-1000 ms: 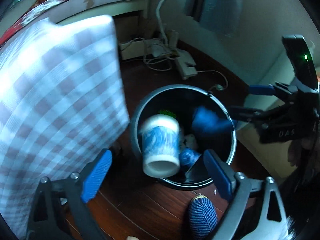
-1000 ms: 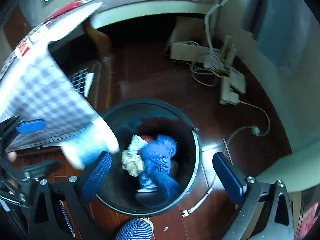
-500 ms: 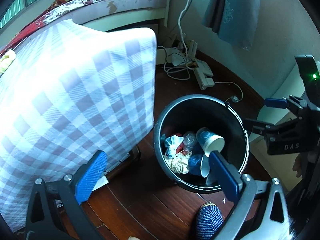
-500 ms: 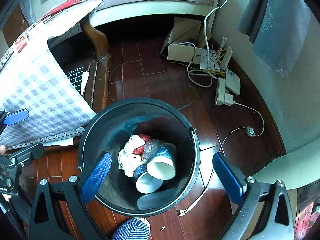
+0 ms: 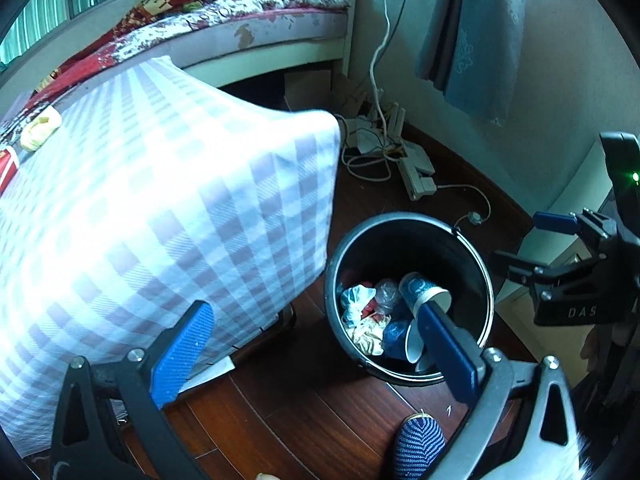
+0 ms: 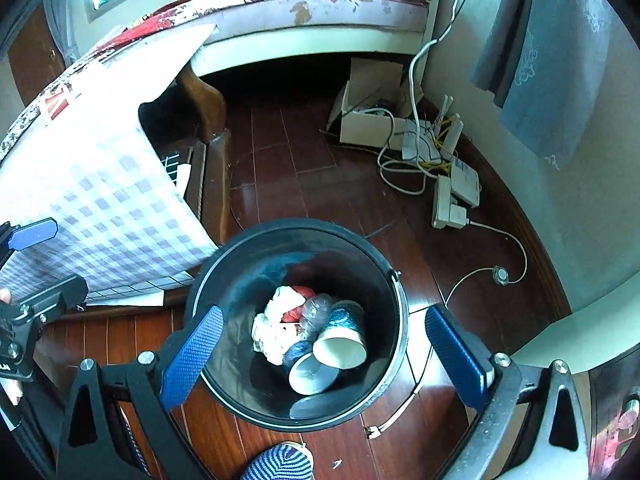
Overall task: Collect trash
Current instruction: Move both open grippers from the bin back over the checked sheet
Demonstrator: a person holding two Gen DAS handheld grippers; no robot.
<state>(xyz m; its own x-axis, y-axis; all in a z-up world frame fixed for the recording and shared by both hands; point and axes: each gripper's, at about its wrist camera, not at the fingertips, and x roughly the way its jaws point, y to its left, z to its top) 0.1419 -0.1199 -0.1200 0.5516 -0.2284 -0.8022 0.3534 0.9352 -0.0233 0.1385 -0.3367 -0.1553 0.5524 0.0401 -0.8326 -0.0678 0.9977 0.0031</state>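
Both cameras have drawn back since half a second ago, so the round black plastic trash bin (image 6: 394,280) looks smaller and sits lower right in the left wrist view (image 5: 486,276). Two blue-patterned paper cups (image 6: 342,336) lie unmoved inside on crumpled white paper (image 6: 276,326). Left gripper (image 5: 314,346) and right gripper (image 6: 324,360) have their fingers spread wide, holding nothing, beside the checked cloth (image 5: 160,216).

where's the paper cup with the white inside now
In the black bin, the paper cup lies on its side right of the crumpled trash.
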